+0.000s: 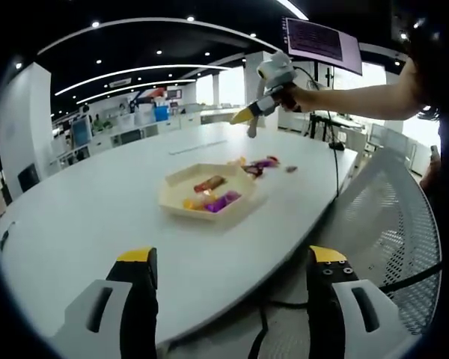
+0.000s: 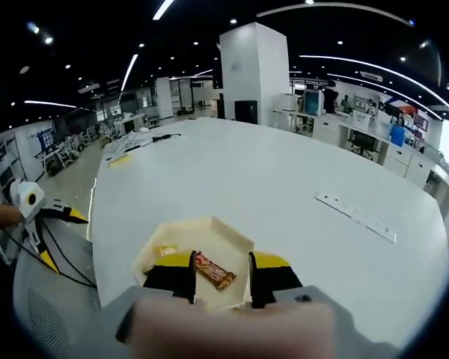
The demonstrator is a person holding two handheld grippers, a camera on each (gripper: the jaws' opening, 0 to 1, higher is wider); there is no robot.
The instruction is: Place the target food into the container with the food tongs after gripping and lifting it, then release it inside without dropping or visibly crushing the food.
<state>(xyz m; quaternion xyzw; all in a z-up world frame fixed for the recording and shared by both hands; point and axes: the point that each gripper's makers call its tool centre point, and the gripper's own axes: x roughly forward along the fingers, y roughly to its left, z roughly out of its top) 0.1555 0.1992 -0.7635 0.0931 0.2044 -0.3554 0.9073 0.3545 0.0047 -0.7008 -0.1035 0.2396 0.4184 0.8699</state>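
Snacks in bright wrappers lie in the cream hexagonal tray on the white bench, with more wrapped snacks just beyond it. The left hand-held gripper hangs spread near the bench edge. The right hand-held gripper hovers spread above the tray, framing a brown snack bar inside it.

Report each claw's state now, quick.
Left claw: open, holding nothing, back from the tray.
Right claw: open, holding nothing, above the tray, a wrapped bar seen between its jaws.
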